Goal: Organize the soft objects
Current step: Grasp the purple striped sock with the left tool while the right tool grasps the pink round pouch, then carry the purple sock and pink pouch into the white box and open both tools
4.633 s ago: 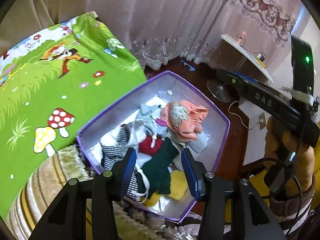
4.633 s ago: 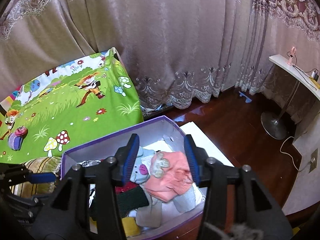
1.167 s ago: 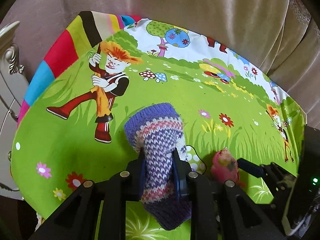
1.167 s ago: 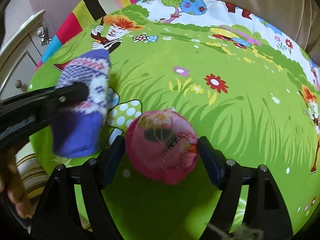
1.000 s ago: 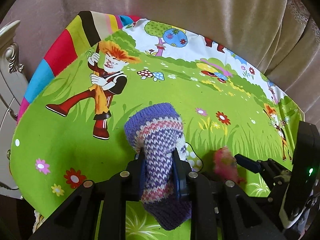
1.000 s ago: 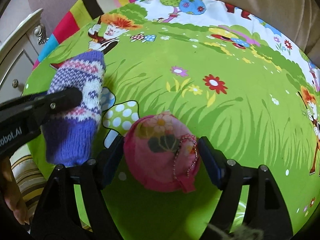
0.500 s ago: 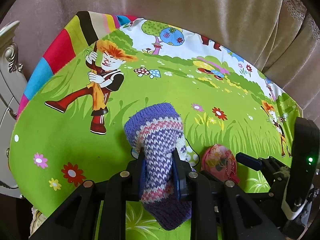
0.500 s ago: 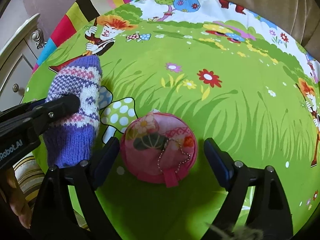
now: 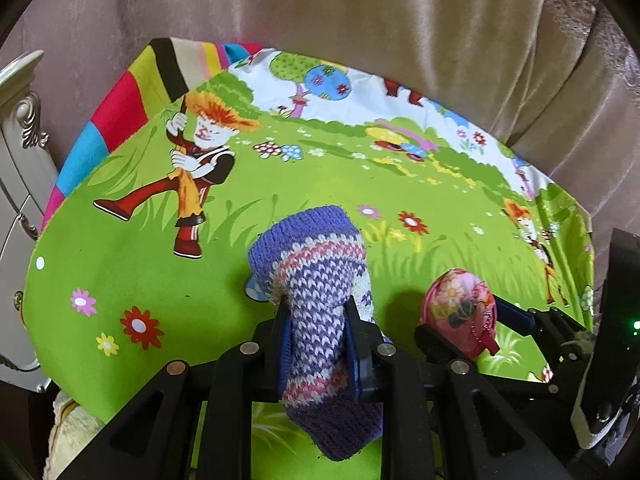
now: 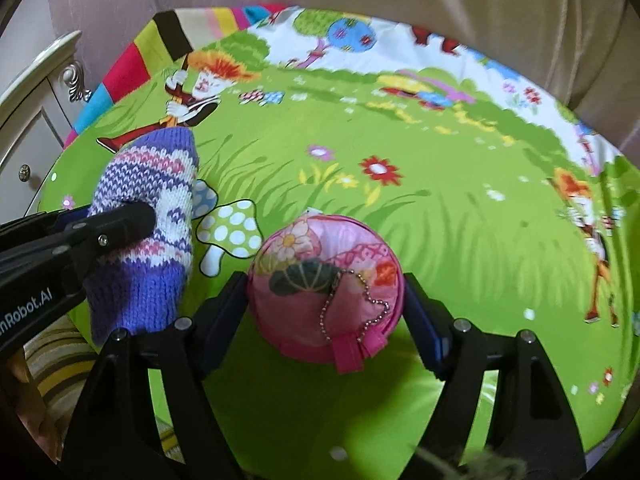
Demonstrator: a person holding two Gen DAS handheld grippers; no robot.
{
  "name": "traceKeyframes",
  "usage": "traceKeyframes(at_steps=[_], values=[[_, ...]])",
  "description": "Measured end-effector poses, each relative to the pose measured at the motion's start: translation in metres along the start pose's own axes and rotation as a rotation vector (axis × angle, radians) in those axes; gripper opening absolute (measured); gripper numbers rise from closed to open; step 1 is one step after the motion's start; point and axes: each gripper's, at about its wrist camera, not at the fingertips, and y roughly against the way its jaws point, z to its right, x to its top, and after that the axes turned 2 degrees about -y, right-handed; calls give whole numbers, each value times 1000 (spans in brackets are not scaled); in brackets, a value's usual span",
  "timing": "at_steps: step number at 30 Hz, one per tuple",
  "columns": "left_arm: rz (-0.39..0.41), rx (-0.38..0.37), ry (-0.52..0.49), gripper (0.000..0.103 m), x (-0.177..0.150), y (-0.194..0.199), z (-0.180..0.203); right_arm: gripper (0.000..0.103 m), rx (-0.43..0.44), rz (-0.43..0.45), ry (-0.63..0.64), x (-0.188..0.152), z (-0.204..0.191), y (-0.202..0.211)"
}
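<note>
A purple, pink and white knitted sock (image 9: 312, 252) hangs from my left gripper (image 9: 316, 320), which is shut on its middle, a little above the green cartoon cloth (image 9: 132, 264). In the right wrist view the same sock (image 10: 148, 176) shows at the left, with one left finger (image 10: 120, 220) across it. A round pink flowered pouch (image 10: 320, 256) with a bead chain sits between the pads of my right gripper (image 10: 326, 292). Its jaws are closing and both pads touch the pouch's sides. The left wrist view shows the pouch (image 9: 456, 300) to the right of the sock.
The cartoon cloth covers a rounded surface that drops off at its edges. A beige curtain (image 9: 360, 12) hangs behind it. A white carved cabinet (image 9: 20, 152) stands at the left. A striped cushion (image 10: 52, 364) lies at the lower left.
Half a second ago the right jaws stood wider, with the pouch resting loose on the cloth; now they have closed back onto it. The left gripper keeps its hold on the sock.
</note>
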Motion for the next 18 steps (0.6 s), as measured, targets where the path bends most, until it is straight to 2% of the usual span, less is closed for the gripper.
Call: traceKeyframes(at_steps=[8, 18], values=[[25, -78, -39, 23, -17, 28, 34, 78, -78, 66, -83, -24, 27, 53], [9, -193, -117, 23, -48, 58, 92, 78, -146, 113, -207, -81, 73, 124]])
